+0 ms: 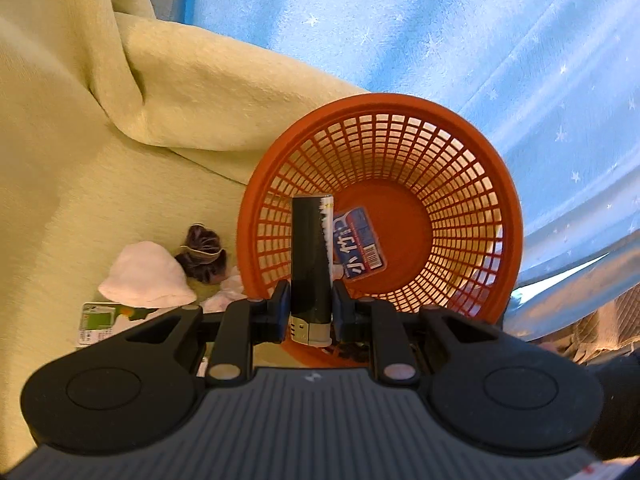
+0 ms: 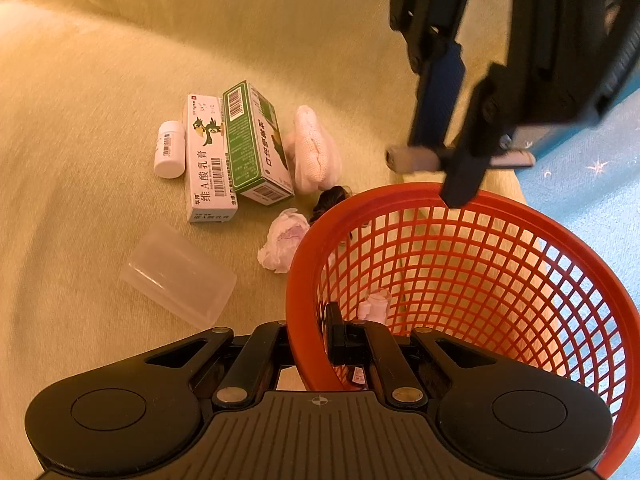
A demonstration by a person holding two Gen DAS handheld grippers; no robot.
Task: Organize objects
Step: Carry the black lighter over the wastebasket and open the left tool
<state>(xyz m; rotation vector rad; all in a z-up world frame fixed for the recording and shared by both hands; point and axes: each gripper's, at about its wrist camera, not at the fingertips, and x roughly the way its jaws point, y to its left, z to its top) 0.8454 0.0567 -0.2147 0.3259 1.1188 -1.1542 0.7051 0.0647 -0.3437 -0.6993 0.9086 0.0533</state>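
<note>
basket mouth wide open, only a small packet on its floor. left of it, 2 boxes, white bottle, clear cup and wads crowd the cloth; far cloth bare.

Both cams sit right behind their claws, looking down and forward, pretty close in. Left faces into the basket ahead; right sees its near rim from the opposite side.
</note>
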